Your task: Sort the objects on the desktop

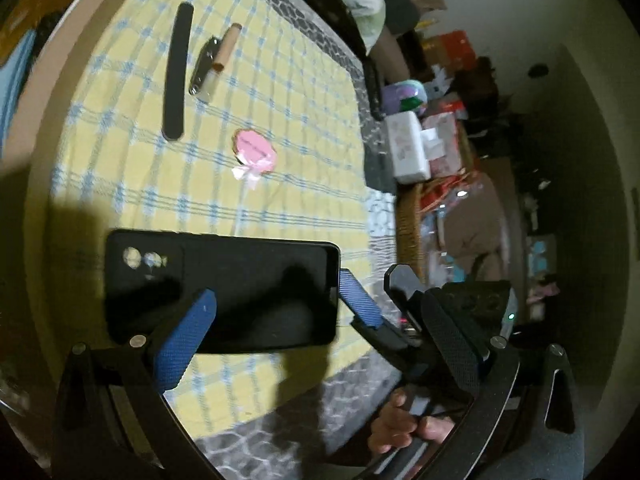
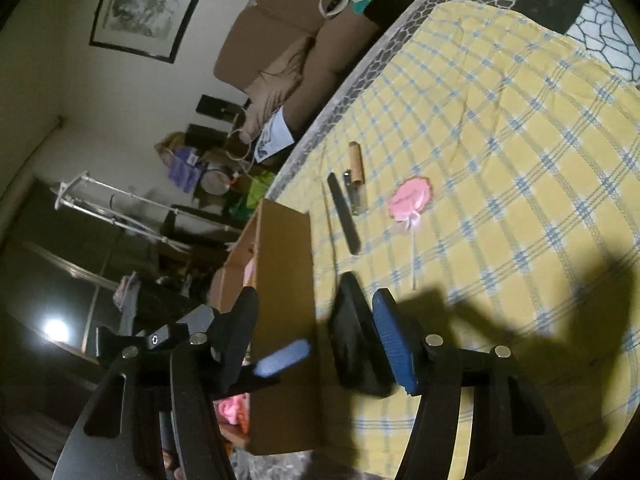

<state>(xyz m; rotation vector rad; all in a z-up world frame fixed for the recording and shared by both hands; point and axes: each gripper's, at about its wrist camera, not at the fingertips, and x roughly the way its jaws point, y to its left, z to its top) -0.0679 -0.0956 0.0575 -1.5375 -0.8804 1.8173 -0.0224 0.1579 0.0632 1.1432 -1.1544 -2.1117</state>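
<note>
A black phone (image 1: 224, 288) lies camera-side up on the yellow checked cloth (image 1: 280, 92). My left gripper (image 1: 276, 304) is open around it, with one blue pad (image 1: 184, 340) at its near left and the other blue pad (image 1: 360, 300) at its right end. In the right wrist view the phone (image 2: 356, 344) shows edge-on beside my right gripper's blue pad (image 2: 394, 344). My right gripper (image 2: 340, 352) is open, its other pad (image 2: 284, 356) over the cardboard box (image 2: 280, 320). A pink lollipop (image 1: 254, 154), a black nail file (image 1: 178, 72), a folding knife (image 1: 204, 66) and a brown tube (image 1: 226, 46) lie further off.
The open cardboard box stands at the cloth's left edge in the right wrist view, with something pink (image 2: 234, 408) inside. A white box (image 1: 408, 148) and clutter sit beyond the table's right side. A brown sofa (image 2: 280, 52) is behind the table.
</note>
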